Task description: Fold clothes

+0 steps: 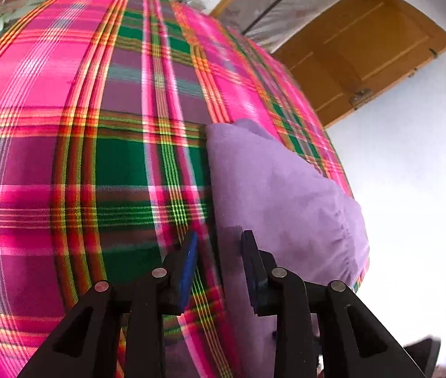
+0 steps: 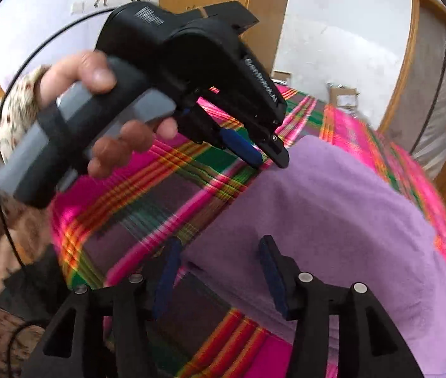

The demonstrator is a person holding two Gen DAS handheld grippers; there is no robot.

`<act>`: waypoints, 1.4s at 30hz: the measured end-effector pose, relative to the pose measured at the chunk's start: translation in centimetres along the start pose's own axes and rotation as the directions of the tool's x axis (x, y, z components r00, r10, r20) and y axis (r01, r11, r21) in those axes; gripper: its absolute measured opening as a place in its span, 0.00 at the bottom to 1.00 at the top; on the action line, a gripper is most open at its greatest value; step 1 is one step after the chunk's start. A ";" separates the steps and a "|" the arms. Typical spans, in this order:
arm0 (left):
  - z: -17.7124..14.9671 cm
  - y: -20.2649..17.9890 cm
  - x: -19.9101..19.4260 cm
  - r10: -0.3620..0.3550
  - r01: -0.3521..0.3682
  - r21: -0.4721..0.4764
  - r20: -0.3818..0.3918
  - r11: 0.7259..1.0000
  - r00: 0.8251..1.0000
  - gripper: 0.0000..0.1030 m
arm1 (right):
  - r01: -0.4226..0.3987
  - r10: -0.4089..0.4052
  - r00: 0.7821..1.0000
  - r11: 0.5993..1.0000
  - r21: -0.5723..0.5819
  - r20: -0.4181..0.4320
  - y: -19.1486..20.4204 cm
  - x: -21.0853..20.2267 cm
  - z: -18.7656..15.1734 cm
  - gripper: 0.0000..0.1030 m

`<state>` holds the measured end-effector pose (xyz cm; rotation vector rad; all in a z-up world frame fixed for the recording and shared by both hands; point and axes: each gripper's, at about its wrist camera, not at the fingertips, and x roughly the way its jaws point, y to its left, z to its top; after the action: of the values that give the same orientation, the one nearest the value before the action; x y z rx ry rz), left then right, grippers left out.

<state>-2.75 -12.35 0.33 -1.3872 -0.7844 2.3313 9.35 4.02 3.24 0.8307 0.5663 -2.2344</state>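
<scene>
1. Nearest the lens: left gripper [image 1: 219, 245], jaws parted with a moderate gap, nothing between them, poised over the near left edge of the purple garment [image 1: 273, 189].
2. Right gripper [image 2: 219, 252] likewise parted and empty, straddling the garment's near edge.
3. Garment spread on the plaid bedspread [image 1: 96, 126] near its right side, lying as a smooth compact slab with a gathered seam at one end.
4. Could be a partly folded piece awaiting another fold, or a finished fold just released; layers underneath not visible.
</scene>
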 end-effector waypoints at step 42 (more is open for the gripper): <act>5.1 -0.4 5.7 -0.177 0.166 -0.167 -0.053 0.972 0.983 0.29 | -0.070 0.045 0.984 0.988 0.138 0.173 -2.8 -4.6 -0.3 0.17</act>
<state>-9.98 -10.58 -1.54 -1.3935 -1.0500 2.1183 10.03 8.14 6.69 0.7083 0.3003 -2.2854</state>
